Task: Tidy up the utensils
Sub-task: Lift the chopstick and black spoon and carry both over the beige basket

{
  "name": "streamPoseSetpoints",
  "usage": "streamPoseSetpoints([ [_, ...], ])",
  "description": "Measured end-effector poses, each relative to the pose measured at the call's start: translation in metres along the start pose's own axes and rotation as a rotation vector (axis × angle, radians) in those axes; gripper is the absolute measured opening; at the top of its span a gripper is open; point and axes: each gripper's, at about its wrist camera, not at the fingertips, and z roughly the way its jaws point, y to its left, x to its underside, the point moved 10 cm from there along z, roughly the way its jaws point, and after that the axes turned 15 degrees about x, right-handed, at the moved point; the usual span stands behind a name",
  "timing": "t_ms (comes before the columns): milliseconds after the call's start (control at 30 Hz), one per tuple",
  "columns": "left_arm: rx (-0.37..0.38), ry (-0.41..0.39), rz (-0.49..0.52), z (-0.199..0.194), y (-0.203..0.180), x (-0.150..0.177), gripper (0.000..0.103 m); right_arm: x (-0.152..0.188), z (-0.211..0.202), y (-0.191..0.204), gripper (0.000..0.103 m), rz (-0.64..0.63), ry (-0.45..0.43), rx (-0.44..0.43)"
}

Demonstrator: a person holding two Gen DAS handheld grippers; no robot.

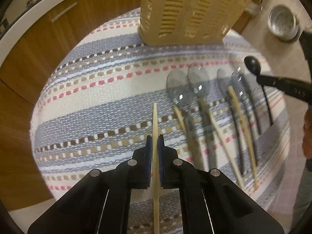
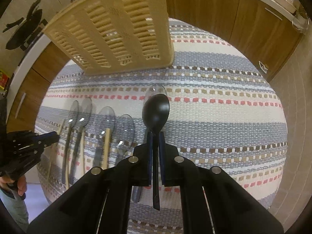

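My left gripper (image 1: 155,139) is shut on a pale wooden chopstick (image 1: 155,120) and holds it above the striped mat (image 1: 93,105). My right gripper (image 2: 155,136) is shut on a black plastic spoon (image 2: 156,111), bowl pointing forward, above the mat (image 2: 224,120). The right gripper and the black spoon (image 1: 252,64) show at the right of the left wrist view. Several clear grey spoons (image 2: 106,117) and wooden chopsticks (image 2: 106,146) lie side by side on the mat. A beige slotted utensil basket (image 1: 187,11) stands at the mat's far edge, also in the right wrist view (image 2: 117,31).
Wooden cabinet doors (image 1: 29,62) surround the mat. A metal floor drain (image 1: 282,23) sits in the tiled floor at the right. The left gripper (image 2: 48,138) shows at the left edge of the right wrist view.
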Motion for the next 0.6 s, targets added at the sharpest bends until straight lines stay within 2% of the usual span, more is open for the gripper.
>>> streamPoseSetpoints([
  [67, 0.034, -0.074, 0.007, -0.012, -0.006, -0.005, 0.003, -0.002, -0.012, 0.003, 0.005, -0.001, -0.028, -0.018],
  [167, 0.097, -0.24, 0.03, -0.046, -0.023, -0.024, 0.003, -0.007, -0.04, 0.0, 0.005, 0.009, -0.105, -0.054],
  [267, 0.107, -0.43, 0.098, -0.094, -0.04, -0.05, 0.003, -0.02, -0.076, 0.005, 0.005, 0.018, -0.236, -0.091],
  [400, 0.093, -0.675, 0.179, -0.147, -0.063, -0.084, 0.003, -0.045, -0.127, 0.006, 0.005, 0.034, -0.447, -0.088],
  [500, 0.162, -0.852, 0.198, -0.171, -0.08, -0.115, 0.004, -0.066, -0.152, 0.003, 0.005, 0.062, -0.562, -0.099],
  [600, 0.154, -0.991, 0.227, -0.186, -0.087, -0.133, 0.004, -0.092, -0.173, -0.004, 0.005, 0.115, -0.694, -0.088],
])
